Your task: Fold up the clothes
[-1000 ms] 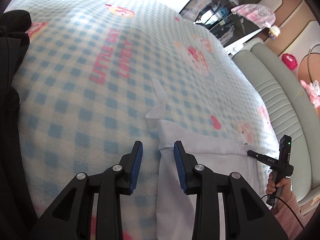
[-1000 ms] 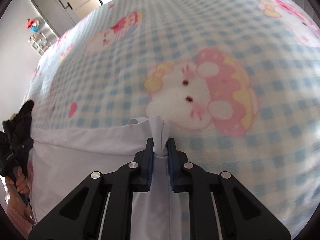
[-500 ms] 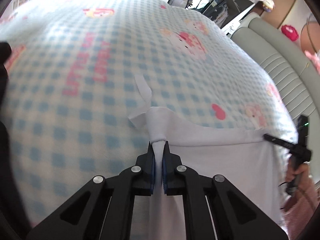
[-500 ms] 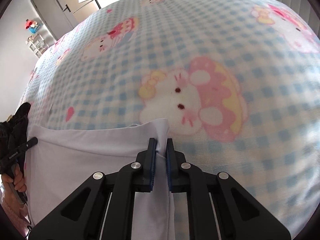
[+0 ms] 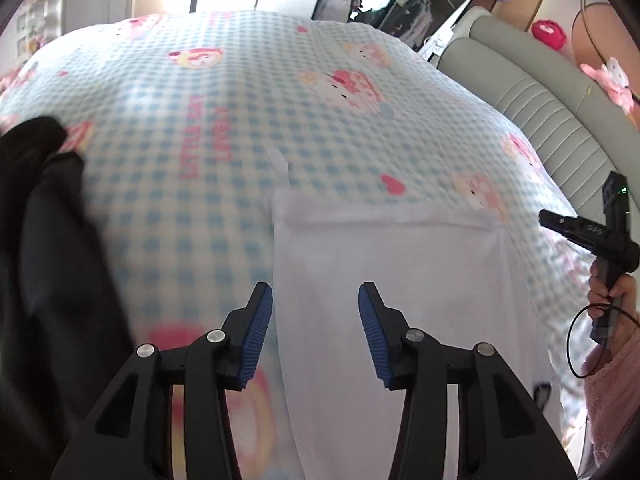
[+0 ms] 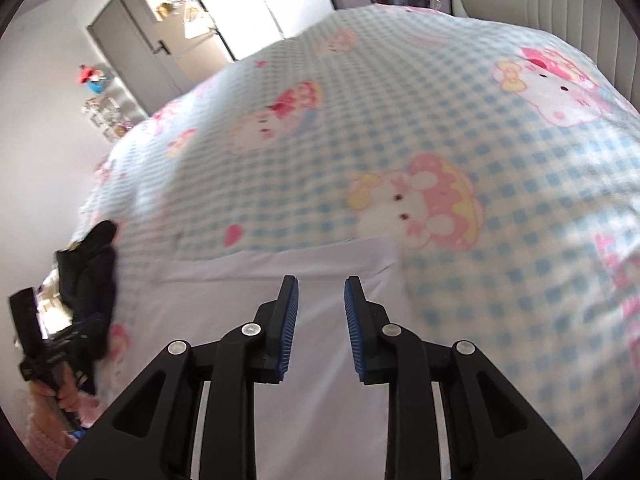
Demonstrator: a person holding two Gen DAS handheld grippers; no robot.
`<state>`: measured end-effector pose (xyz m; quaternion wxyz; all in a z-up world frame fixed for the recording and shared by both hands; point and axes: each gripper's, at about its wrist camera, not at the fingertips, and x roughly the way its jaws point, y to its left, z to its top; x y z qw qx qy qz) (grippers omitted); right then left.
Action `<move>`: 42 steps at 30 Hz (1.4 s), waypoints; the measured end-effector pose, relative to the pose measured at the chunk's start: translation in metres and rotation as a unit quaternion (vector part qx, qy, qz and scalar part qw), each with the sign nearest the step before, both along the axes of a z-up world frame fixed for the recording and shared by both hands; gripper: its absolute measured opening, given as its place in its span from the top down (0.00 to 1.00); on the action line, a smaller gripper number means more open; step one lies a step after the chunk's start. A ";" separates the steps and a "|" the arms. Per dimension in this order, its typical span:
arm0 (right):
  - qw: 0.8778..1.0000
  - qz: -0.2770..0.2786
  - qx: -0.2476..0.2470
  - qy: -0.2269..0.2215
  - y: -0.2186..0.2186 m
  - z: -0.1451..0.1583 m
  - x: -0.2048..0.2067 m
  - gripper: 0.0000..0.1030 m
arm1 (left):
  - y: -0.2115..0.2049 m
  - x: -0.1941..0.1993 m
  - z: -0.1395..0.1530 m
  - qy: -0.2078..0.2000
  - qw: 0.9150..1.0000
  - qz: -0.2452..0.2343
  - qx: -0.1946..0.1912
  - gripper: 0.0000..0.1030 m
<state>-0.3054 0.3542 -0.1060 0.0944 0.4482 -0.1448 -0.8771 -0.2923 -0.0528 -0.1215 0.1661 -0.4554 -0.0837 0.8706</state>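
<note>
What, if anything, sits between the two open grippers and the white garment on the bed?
Nothing visible does. The left gripper and right gripper both hover open directly over the white garment, which lies flat on the checked blanket. The black clothing lies off to the side, clear of both.

bed (image 5: 248, 92) under blue-checked cartoon blanket (image 6: 500, 248), white garment (image 5: 384, 264) spread flat on it, black clothes (image 5: 48, 216) piled at left edge
</note>
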 end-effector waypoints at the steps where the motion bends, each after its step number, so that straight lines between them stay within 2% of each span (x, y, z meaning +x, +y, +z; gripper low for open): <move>1: 1.000 0.011 -0.008 0.002 -0.008 0.006 0.017 0.77 | -0.003 0.017 0.003 0.006 1.000 0.010 0.001 0.57; 3: 0.999 0.035 -0.019 0.001 -0.029 0.012 0.054 0.76 | -0.016 0.057 0.004 0.018 0.999 0.040 0.006 0.57; 4: 0.999 0.049 -0.023 -0.006 -0.044 0.005 0.070 0.75 | -0.022 0.076 0.004 0.021 0.998 0.055 0.010 0.57; 7: 0.995 0.090 -0.035 -0.028 -0.089 -0.015 0.116 0.71 | -0.034 0.126 -0.012 0.001 0.997 0.077 0.030 0.57; 12: 0.984 0.159 -0.055 -0.064 -0.165 -0.049 0.193 0.71 | -0.040 0.188 -0.043 -0.048 0.995 0.081 0.046 0.57; 14: 0.978 0.184 -0.064 -0.078 -0.195 -0.063 0.222 0.71 | -0.038 0.213 -0.047 -0.053 0.995 0.073 0.050 0.57; 17: 0.976 0.180 -0.082 -0.096 -0.221 -0.079 0.240 0.71 | -0.036 0.242 -0.052 -0.061 0.994 0.060 0.064 0.57; 21: 0.976 0.169 -0.095 -0.101 -0.245 -0.090 0.254 0.70 | -0.031 0.262 -0.064 -0.073 0.995 0.046 0.052 0.58; 24: 0.981 0.159 -0.055 -0.099 -0.255 -0.094 0.259 0.70 | -0.025 0.271 -0.070 -0.081 0.995 0.033 0.051 0.59; 26: 0.984 0.151 -0.021 -0.096 -0.257 -0.095 0.265 0.70 | -0.021 0.278 -0.071 -0.082 0.996 0.023 0.030 0.59; 29: 0.989 0.124 0.015 -0.081 -0.245 -0.087 0.271 0.72 | -0.015 0.282 -0.071 -0.083 0.996 0.012 -0.026 0.59; 31: 0.991 0.107 0.035 -0.072 -0.237 -0.081 0.274 0.72 | -0.018 0.285 -0.065 -0.077 0.997 0.012 -0.006 0.59; 35: 0.989 0.122 -0.021 -0.076 -0.232 -0.077 0.276 0.67 | -0.028 0.286 -0.054 -0.053 0.995 0.019 0.087 0.59; 36: 0.988 0.128 -0.035 -0.079 -0.233 -0.078 0.276 0.66 | -0.027 0.284 -0.055 -0.054 0.994 0.018 0.089 0.59; 39: 0.984 0.144 -0.052 -0.089 -0.242 -0.084 0.275 0.65 | -0.018 0.280 -0.067 -0.074 0.996 0.011 0.057 0.59; 42: 0.987 0.135 -0.020 -0.080 -0.243 -0.082 0.273 0.65 | -0.011 0.282 -0.075 -0.092 0.995 -0.002 0.036 0.59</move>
